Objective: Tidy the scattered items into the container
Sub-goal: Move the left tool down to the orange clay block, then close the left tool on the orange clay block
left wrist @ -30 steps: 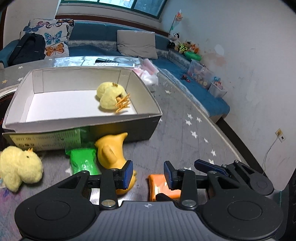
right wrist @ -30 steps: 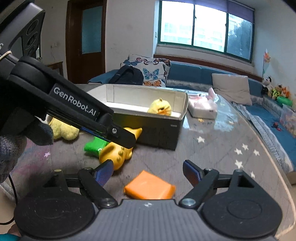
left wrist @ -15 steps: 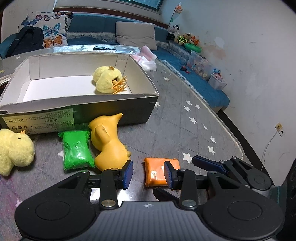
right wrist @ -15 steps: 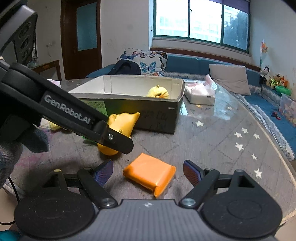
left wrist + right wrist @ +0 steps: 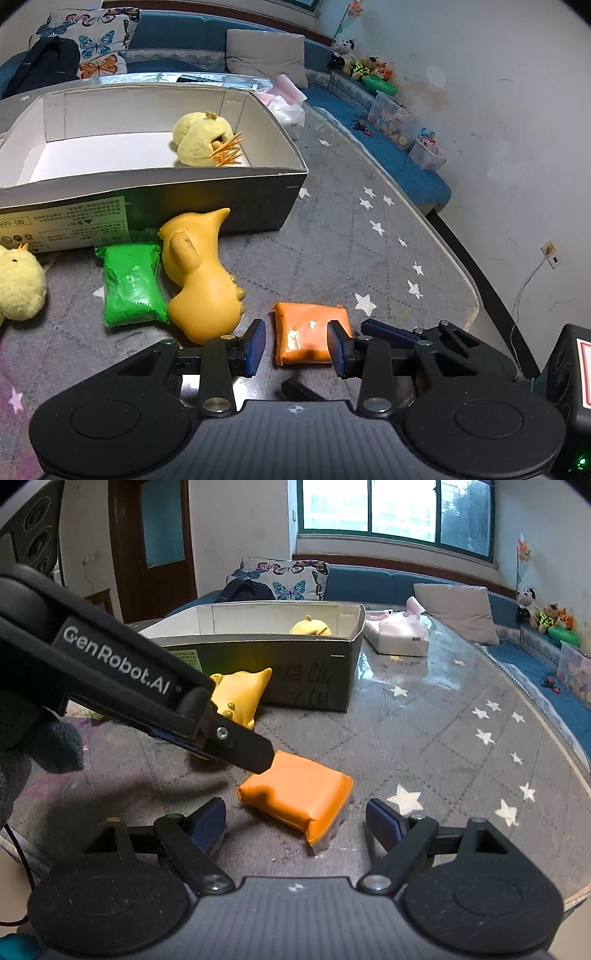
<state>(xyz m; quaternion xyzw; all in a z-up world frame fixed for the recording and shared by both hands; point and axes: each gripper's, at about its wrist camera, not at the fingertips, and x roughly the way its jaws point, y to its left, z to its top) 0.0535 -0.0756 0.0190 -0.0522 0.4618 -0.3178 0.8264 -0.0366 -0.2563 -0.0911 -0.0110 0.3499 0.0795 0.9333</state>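
On the grey starred table (image 5: 332, 236), seen from the left wrist, the left gripper (image 5: 297, 347) straddles the orange packet (image 5: 308, 332) with jaws parted, near the cardboard box (image 5: 207, 195). From the right wrist, the right gripper (image 5: 295, 819) gapes wide just short of that packet (image 5: 295, 794), holding nothing.

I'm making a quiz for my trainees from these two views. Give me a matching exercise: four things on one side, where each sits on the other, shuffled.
Things:
1. orange packet
2. green packet
3. plush chick with orange feet
4. tissue pack

Places:
A. inside the box
B. on the table beyond the box's far corner
C. between the open left gripper's fingertips
D. beside the rubber duck, in front of the box

Pairs: 1-C, 2-D, 3-A, 4-B
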